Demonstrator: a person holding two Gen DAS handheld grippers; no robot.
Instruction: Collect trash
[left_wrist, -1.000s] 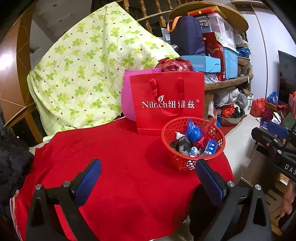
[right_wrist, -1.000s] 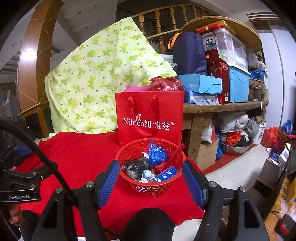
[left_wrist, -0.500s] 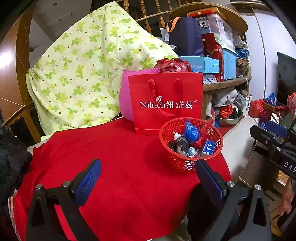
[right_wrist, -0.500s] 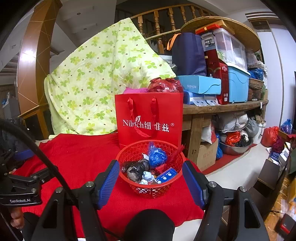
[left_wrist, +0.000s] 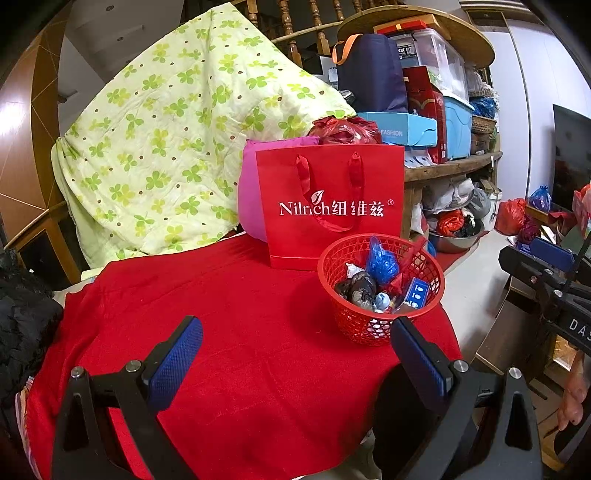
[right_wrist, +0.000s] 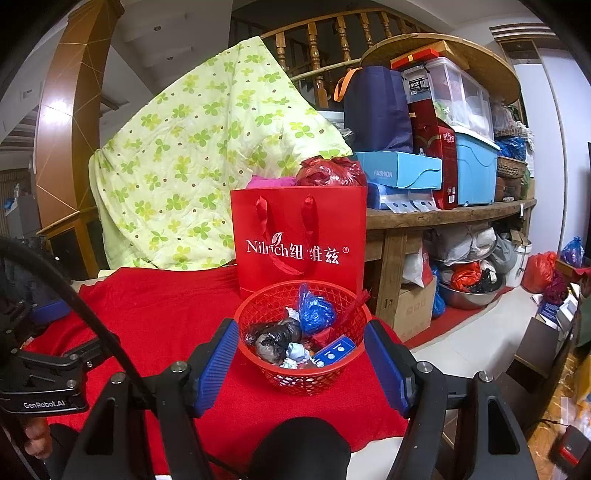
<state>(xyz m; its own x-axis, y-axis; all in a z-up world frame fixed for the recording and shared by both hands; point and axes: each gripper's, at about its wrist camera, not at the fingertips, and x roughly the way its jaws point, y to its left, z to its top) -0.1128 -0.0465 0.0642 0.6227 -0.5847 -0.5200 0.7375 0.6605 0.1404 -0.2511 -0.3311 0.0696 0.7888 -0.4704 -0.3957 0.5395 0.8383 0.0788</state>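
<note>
A red mesh basket (left_wrist: 369, 325) (right_wrist: 273, 306) stands on the red cloth near the table's right edge. It holds trash: a blue plastic bag (left_wrist: 380, 260) (right_wrist: 316, 308), a crumpled black bag (left_wrist: 356, 290) (right_wrist: 275, 338), a blue card (left_wrist: 417, 293) (right_wrist: 334, 350) and small wrappers. My left gripper (left_wrist: 297, 363) is open and empty over the cloth, left of and nearer than the basket. My right gripper (right_wrist: 301, 367) is open and empty, its fingers level with the basket's near sides, apart from it.
A red paper gift bag (left_wrist: 332, 203) (right_wrist: 299, 240) stands just behind the basket, a pink bag (left_wrist: 251, 199) beside it. A clover-print quilt (left_wrist: 177, 147) drapes behind. A wooden shelf (right_wrist: 443, 216) with boxes stands right. Bags and a metal bowl (right_wrist: 469, 293) lie on the floor.
Both grippers have drifted slightly; the basket sits a little lower and closer between the right fingers. Nothing was taken or let go.
</note>
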